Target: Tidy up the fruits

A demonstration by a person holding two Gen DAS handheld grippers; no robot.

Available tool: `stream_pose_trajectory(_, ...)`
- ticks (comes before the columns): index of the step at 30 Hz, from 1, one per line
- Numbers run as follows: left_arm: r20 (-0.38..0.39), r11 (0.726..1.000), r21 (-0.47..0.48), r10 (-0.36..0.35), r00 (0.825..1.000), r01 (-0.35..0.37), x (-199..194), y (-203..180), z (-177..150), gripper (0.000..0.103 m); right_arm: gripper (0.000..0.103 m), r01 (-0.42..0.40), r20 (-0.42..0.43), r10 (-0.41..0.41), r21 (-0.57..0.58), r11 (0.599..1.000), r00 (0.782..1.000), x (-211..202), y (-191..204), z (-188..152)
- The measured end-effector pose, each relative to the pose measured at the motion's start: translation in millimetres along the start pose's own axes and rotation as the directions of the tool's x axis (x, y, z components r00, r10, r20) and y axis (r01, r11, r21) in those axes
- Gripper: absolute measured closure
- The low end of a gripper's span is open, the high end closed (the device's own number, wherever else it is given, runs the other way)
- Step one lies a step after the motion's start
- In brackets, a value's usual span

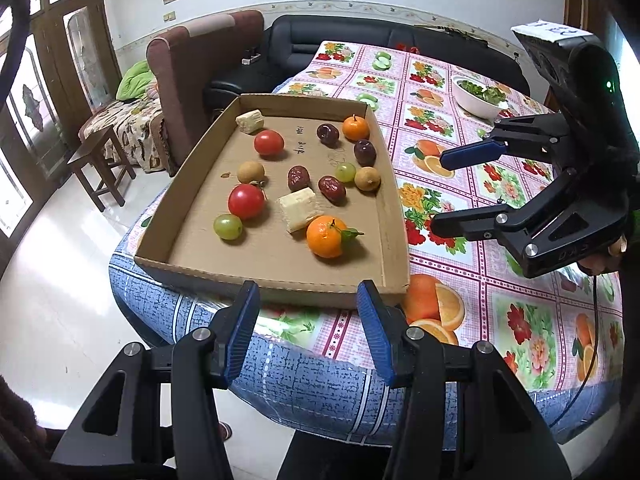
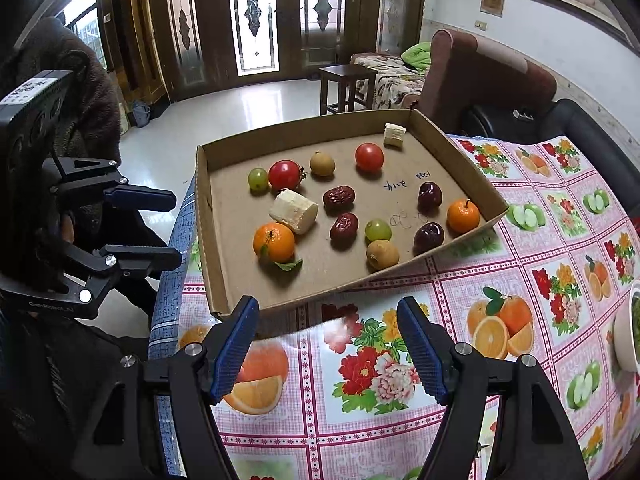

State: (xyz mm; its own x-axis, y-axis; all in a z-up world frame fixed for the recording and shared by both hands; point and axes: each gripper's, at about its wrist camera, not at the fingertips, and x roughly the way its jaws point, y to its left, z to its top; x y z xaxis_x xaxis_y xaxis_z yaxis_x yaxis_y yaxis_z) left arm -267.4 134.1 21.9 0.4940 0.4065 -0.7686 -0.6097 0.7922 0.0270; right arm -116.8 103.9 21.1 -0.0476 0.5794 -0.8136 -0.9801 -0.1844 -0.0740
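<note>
A shallow cardboard tray on the table holds loose fruit: a leafy tangerine near the front, a smaller tangerine at the back, two tomatoes, green grapes, wrinkled red dates, dark cherries, brown longans and pale cut pieces. My left gripper hovers open at the tray's near wall, nothing between its blue pads. To the tray's right, my right gripper is open and empty above the cloth. In the right wrist view it faces the tray.
A floral tablecloth covers the table, whose near edge drops to a white floor. A white bowl of greens stands at the far right. A black sofa, an armchair and a wooden stool stand beyond the table.
</note>
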Motion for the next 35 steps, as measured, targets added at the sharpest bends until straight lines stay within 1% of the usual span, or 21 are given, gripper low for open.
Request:
stream_pose_trajectory(24, -0.002, 1.0, -0.026, 0.004, 1.0, -0.004, -1.9, 7.7, 0.3, 0.054, 0.03, 0.001, -0.035, -0.002, -0.045, 0.999, 0.999, 9.1, 5.1, -0.4)
stream_pose_trajectory(30, 0.005, 0.999, -0.033, 0.042, 0.999, -0.042, 1.0, 9.8, -0.7, 0.054, 0.03, -0.004, -0.037, 0.002, -0.057, 0.998, 0.999, 9.6, 8.4, -0.4)
stream_pose_trajectory(33, 0.008, 0.998, -0.032, 0.051, 0.999, -0.051, 1.1, 10.1, -1.1, 0.054, 0.03, -0.005, -0.036, 0.003, -0.057, 0.998, 0.999, 10.1, 8.9, 0.2)
stream_pose_trajectory(35, 0.007, 0.999, -0.032, 0.044, 0.999, -0.044, 0.7, 10.3, -0.8, 0.054, 0.03, -0.008, -0.035, 0.006, -0.057, 0.998, 0.999, 10.3, 9.5, 0.4)
